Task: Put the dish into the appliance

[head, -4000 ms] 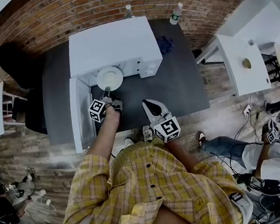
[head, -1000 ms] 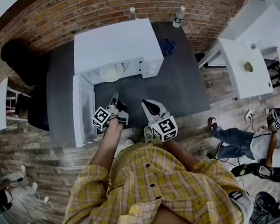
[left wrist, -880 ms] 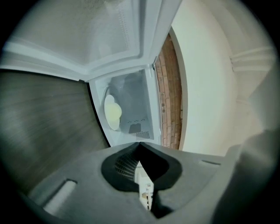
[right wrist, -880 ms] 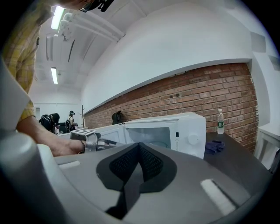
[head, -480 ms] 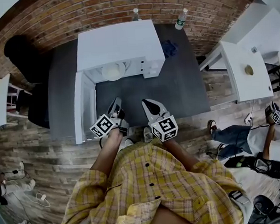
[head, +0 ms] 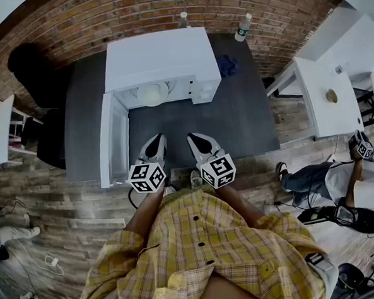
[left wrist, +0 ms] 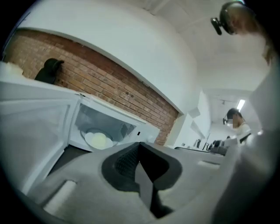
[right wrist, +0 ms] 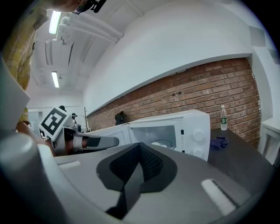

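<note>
Seemingly the round white dish is resting inside the boxy white microwave, upper centre. We are holding the left gripper and right gripper pressed together, empty. We are likely closing its open white door next.

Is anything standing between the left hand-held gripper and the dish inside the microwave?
Nothing visible does. The microwave door stands open at the left, and only dark table lies between the left hand-held gripper and the dish.
</note>
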The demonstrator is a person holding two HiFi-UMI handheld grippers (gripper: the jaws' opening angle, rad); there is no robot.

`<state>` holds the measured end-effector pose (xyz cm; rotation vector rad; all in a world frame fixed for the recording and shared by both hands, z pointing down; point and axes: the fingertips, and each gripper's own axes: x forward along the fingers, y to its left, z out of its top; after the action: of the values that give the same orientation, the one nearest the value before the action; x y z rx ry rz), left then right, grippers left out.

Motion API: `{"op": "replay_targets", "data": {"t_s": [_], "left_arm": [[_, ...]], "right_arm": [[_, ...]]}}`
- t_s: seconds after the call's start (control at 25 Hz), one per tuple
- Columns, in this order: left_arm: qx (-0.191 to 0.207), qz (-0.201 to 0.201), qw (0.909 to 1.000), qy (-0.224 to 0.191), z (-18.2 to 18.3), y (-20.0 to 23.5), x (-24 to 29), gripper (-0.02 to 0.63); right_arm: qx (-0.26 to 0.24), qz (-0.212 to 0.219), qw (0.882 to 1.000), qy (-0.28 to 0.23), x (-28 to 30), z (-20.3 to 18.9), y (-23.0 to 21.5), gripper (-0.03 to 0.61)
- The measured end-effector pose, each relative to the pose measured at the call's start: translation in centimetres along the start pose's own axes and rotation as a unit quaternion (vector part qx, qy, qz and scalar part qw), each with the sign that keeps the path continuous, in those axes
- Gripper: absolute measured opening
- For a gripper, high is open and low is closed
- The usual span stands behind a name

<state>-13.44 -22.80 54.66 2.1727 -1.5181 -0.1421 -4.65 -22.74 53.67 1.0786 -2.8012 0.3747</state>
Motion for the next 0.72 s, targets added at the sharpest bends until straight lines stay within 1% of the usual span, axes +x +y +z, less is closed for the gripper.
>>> {"op": "replay_targets", "data": {"t_s": [0.16, 0.28, 0.52, 0.72], "left_arm": [[0.081, 0.008, 0.9967, -0.003, 0.6, -0.8, -1.1, 0.0], [0.122, 0.008, 0.9924, -0.006, 0.7, -1.5, -1.4, 0.0], [0.174, 0.017, 0.9846, -0.005, 0.6, -1.9, -2.0, 0.0], [0.183, 0.024, 0.9829, 0.001, 0.3, -1.3, -2.7, 0.0]], "right_arm": [[0.002, 0.001, 1.0, 0.006, 0.0, -0.1, 0.4, -0.003], [0.005, 0.002, 1.0, 0.006, -0.2, -0.1, 0.5, -0.004], [-0.003, -0.012, 1.0, -0.004, -0.5, 0.4, 0.3, -0.002], [-0.004, -0.009, 1.0, -0.004, -0.4, 0.2, 0.8, -0.002]]}}
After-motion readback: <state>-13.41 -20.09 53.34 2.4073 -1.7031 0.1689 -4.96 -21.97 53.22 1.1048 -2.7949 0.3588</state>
